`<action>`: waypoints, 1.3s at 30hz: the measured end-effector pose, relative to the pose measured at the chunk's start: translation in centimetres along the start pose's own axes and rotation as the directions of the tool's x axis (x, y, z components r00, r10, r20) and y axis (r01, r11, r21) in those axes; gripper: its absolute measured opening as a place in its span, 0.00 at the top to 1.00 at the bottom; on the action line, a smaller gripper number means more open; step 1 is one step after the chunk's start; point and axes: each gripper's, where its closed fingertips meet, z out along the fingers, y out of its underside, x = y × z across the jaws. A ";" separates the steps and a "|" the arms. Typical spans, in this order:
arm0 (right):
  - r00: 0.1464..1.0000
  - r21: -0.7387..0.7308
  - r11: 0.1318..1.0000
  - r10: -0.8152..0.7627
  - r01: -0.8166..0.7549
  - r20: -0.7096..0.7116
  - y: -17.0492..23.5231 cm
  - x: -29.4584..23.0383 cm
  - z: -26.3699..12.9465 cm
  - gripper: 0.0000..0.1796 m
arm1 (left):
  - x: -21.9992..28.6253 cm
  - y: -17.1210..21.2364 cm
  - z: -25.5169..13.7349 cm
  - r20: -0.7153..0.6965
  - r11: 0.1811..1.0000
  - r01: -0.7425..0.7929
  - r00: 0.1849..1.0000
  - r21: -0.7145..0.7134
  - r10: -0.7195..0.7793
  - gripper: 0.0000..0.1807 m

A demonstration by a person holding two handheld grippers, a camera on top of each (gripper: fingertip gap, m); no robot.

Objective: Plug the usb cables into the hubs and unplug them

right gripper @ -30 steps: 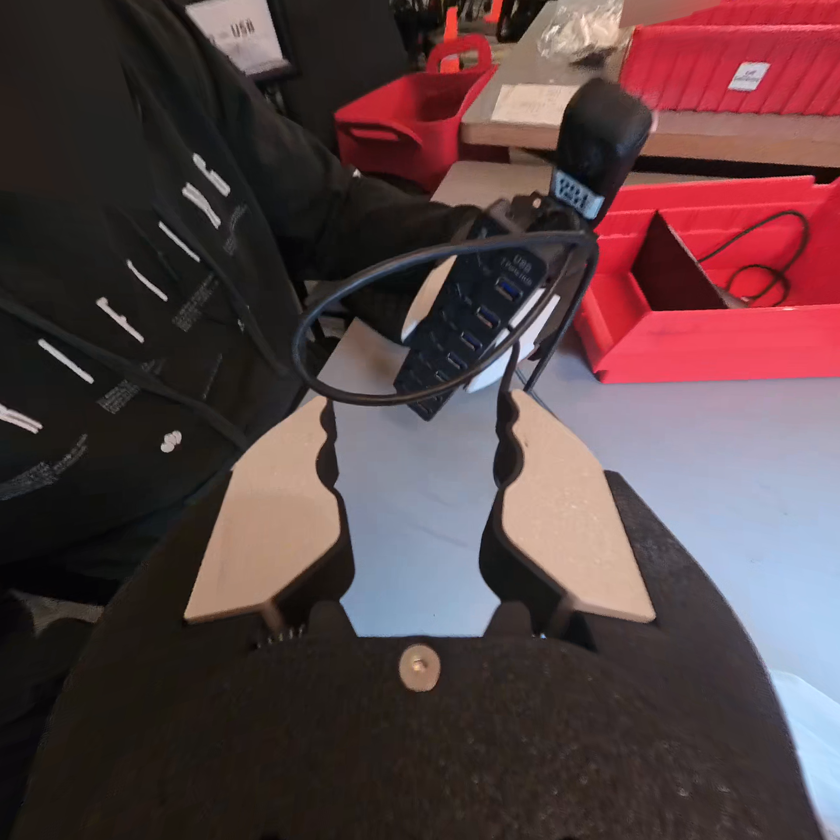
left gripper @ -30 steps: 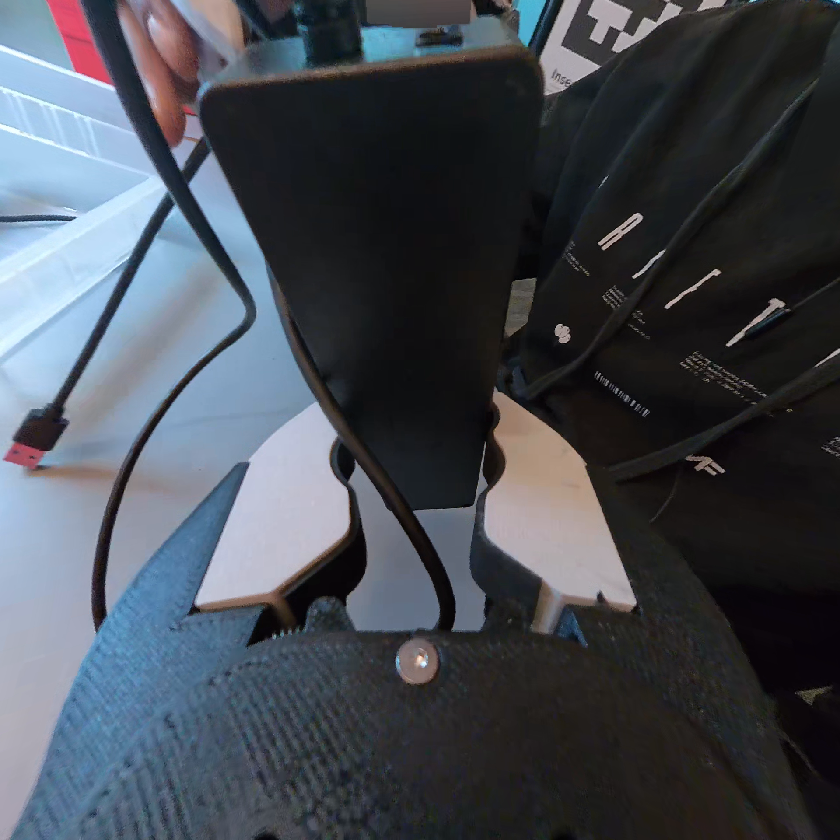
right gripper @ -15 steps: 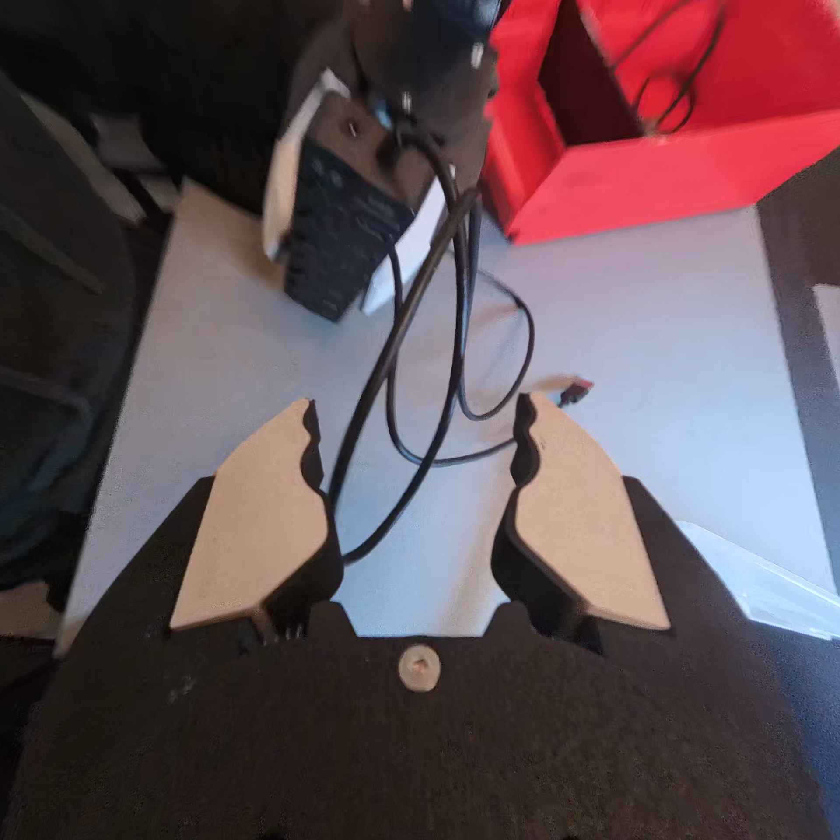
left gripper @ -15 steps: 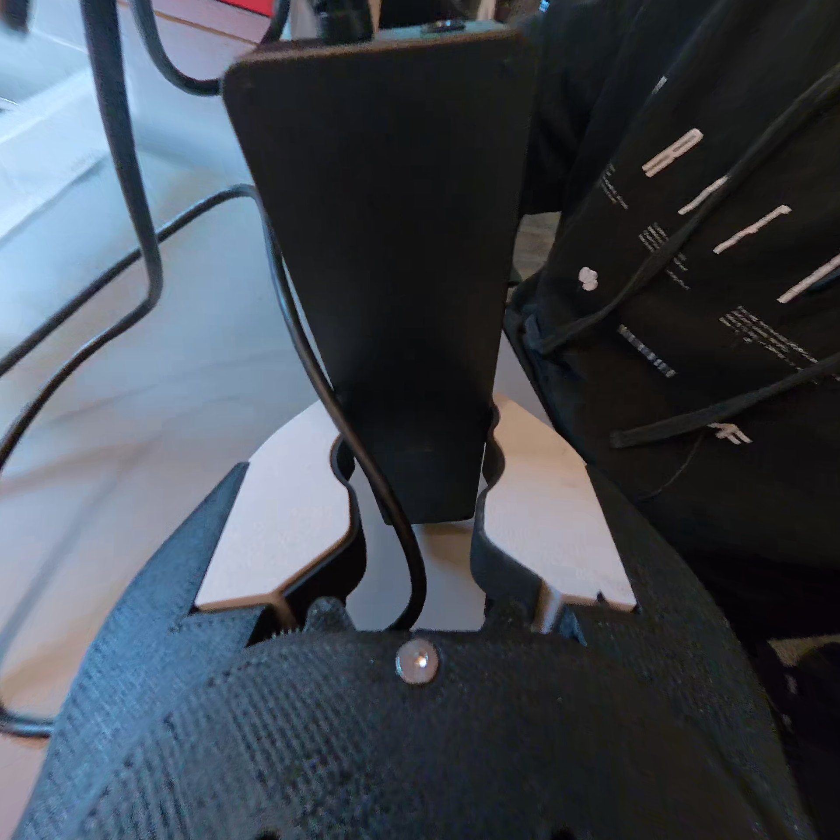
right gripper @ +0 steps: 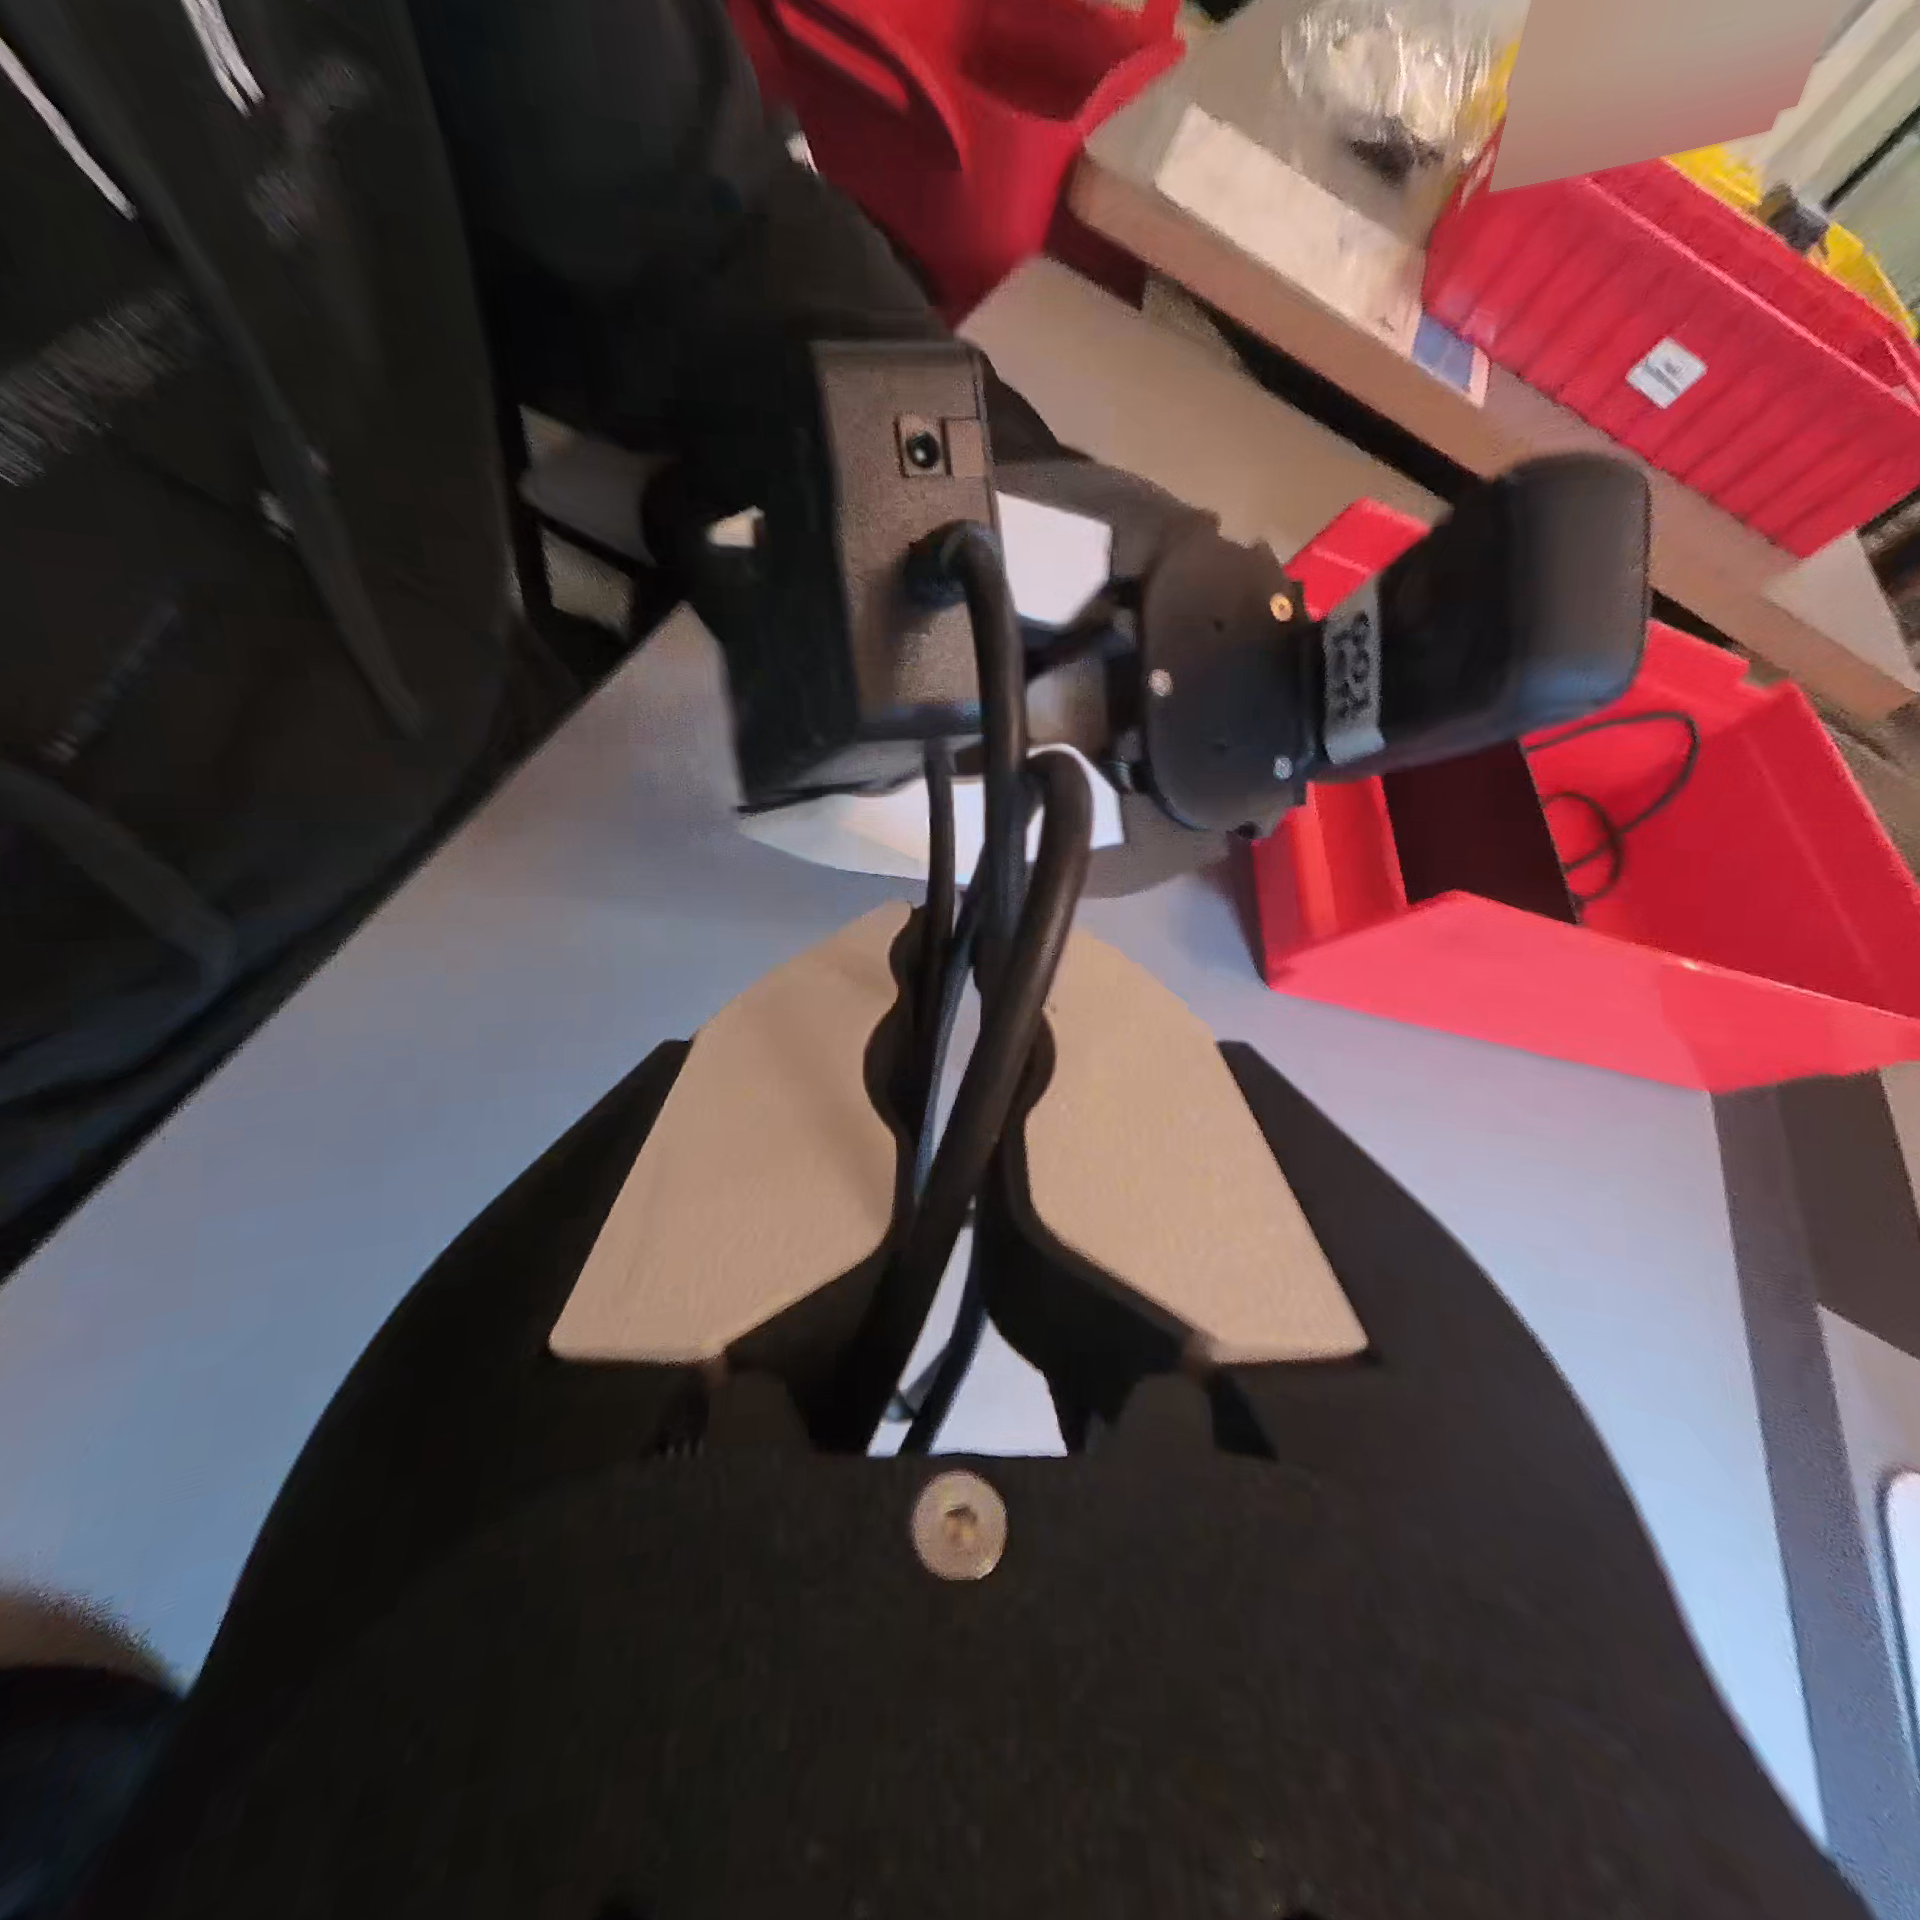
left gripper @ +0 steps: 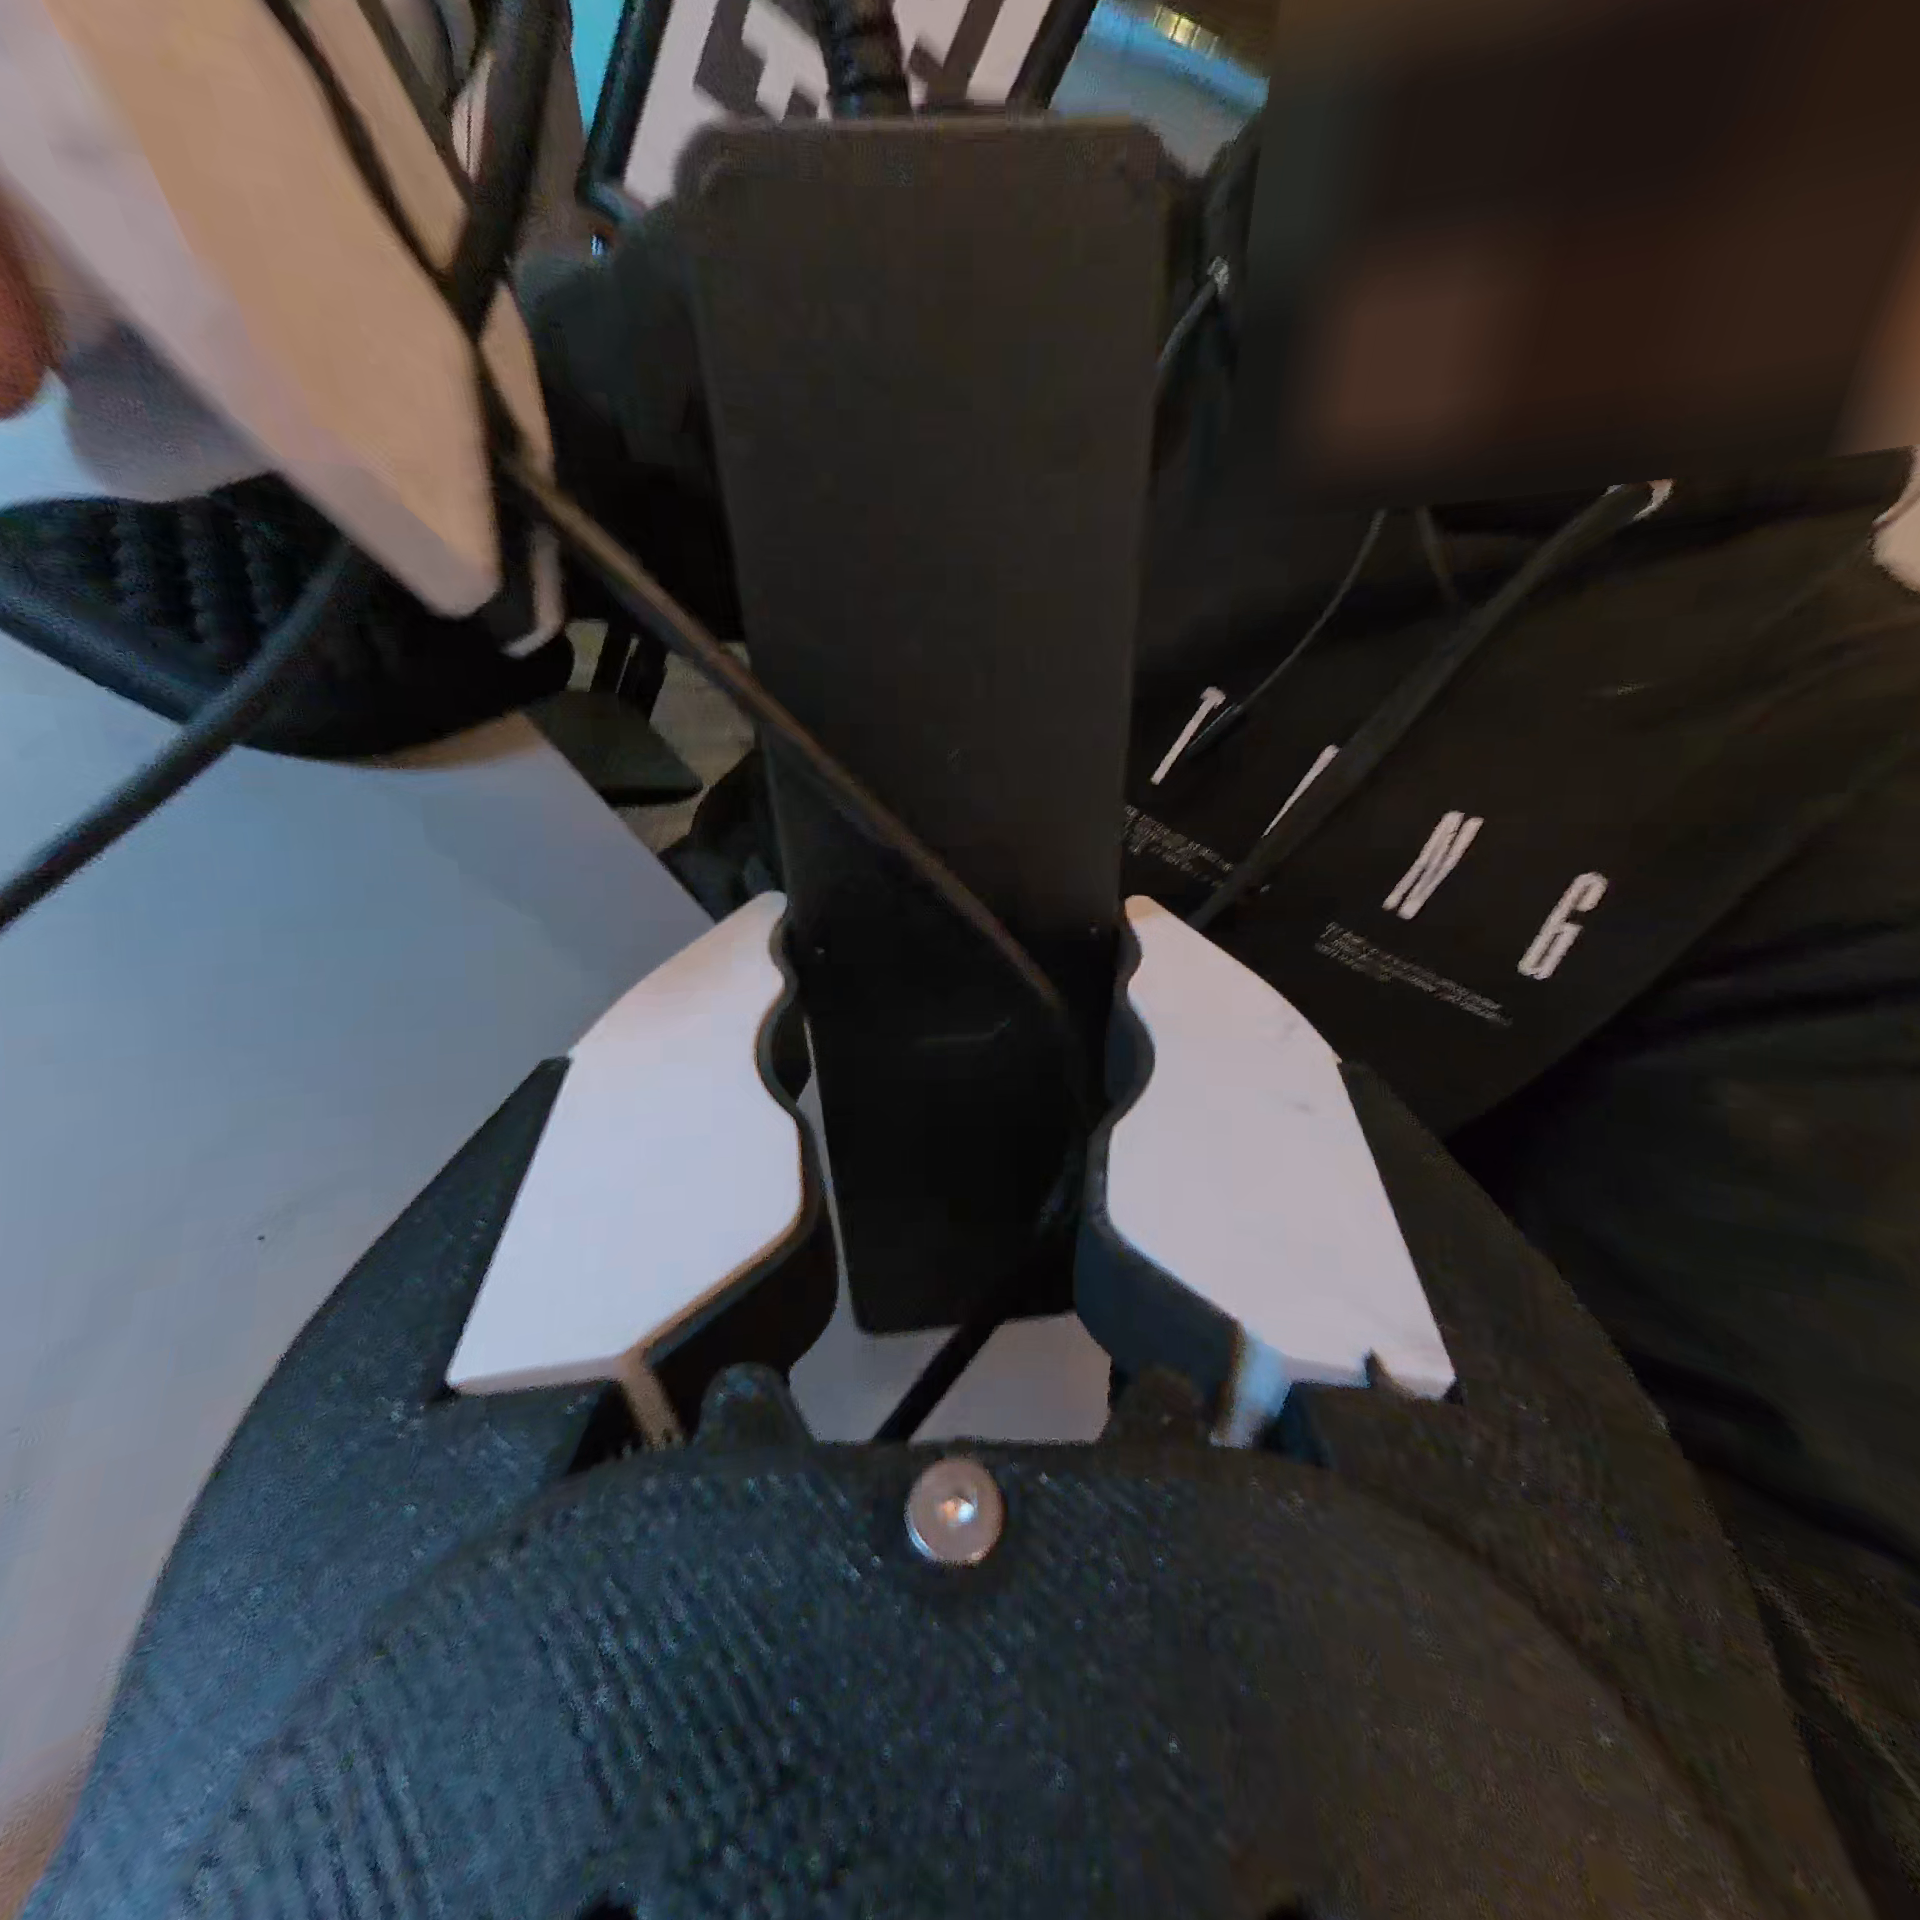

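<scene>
My left gripper (left gripper: 956,935) is shut on the lower end of a black USB hub (left gripper: 925,520). The hub stands up between the fingers with its plain back toward the camera. In the right wrist view the hub (right gripper: 883,603) shows end-on, held above the grey table (right gripper: 416,1091) by the left gripper (right gripper: 1226,675). A black cable (right gripper: 992,665) leaves the hub's end socket and hangs down in loops. My right gripper (right gripper: 971,935) is shut on these cable loops just below the hub. One of its pale fingers (left gripper: 270,312) shows at the upper left of the left wrist view.
A person in a black hoodie (left gripper: 1507,831) sits close at the table's edge. A red bin (right gripper: 1558,935) with a cable inside stands on the table beyond the hub. Behind it is another table (right gripper: 1299,270) with red crates (right gripper: 1662,343).
My right gripper was open; it has moved in under the hub and closed on the hanging cable loops. My left gripper kept hold of the hub and swung it to a new angle.
</scene>
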 end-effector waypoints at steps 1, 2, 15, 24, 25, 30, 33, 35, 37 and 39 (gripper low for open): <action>1.000 0.019 1.000 0.000 0.000 0.001 -0.5 0.0 -0.3 0.95 | 0.2 -0.5 -0.5 -0.006 0.999 -0.001 1.000 0.037 0.002 0.69; 1.000 0.044 0.999 -0.005 0.005 0.003 -1.0 -0.1 -0.6 0.95 | 0.2 -1.0 -1.1 0.000 0.997 -0.013 1.000 0.076 0.013 0.70; 0.917 0.027 0.966 0.254 -0.258 -0.308 1.0 6.2 -6.2 0.96 | -5.8 -5.2 -10.3 0.732 0.950 -0.261 0.679 0.173 0.053 0.75; 0.797 0.085 0.894 0.433 -0.440 -0.421 2.7 9.0 -6.8 0.96 | -6.8 -6.5 -13.7 0.947 0.924 -0.382 0.291 -0.017 0.138 0.72; 0.788 0.120 0.884 0.458 -0.451 -0.411 2.4 9.1 -7.0 0.96 | -7.2 -6.4 -13.3 0.949 0.927 -0.371 0.271 -0.054 0.163 0.71; 0.740 0.261 0.834 0.551 -0.486 -0.385 0.7 9.8 -7.4 0.95 | -8.8 -5.9 -11.0 0.943 0.941 -0.327 0.279 -0.085 0.183 0.67; 0.749 0.315 0.826 0.560 -0.468 -0.355 -0.8 9.7 -7.2 0.96 | -9.8 -5.3 -10.5 0.943 0.947 -0.304 0.271 -0.104 0.191 0.65; 0.756 0.321 0.835 0.545 -0.447 -0.362 -1.6 9.7 -7.4 0.96 | -10.2 -5.0 -10.5 0.945 0.946 -0.301 0.254 -0.125 0.206 0.70; 0.755 0.316 0.853 0.516 -0.415 -0.403 -2.3 10.1 -8.3 0.96 | -10.3 -5.0 -10.9 0.951 0.944 -0.299 0.227 -0.136 0.209 0.68; 0.741 0.311 0.872 0.486 -0.377 -0.463 -3.4 11.2 -10.3 0.96 | -10.1 -5.4 -11.4 0.955 0.945 -0.315 0.242 -0.089 0.171 0.68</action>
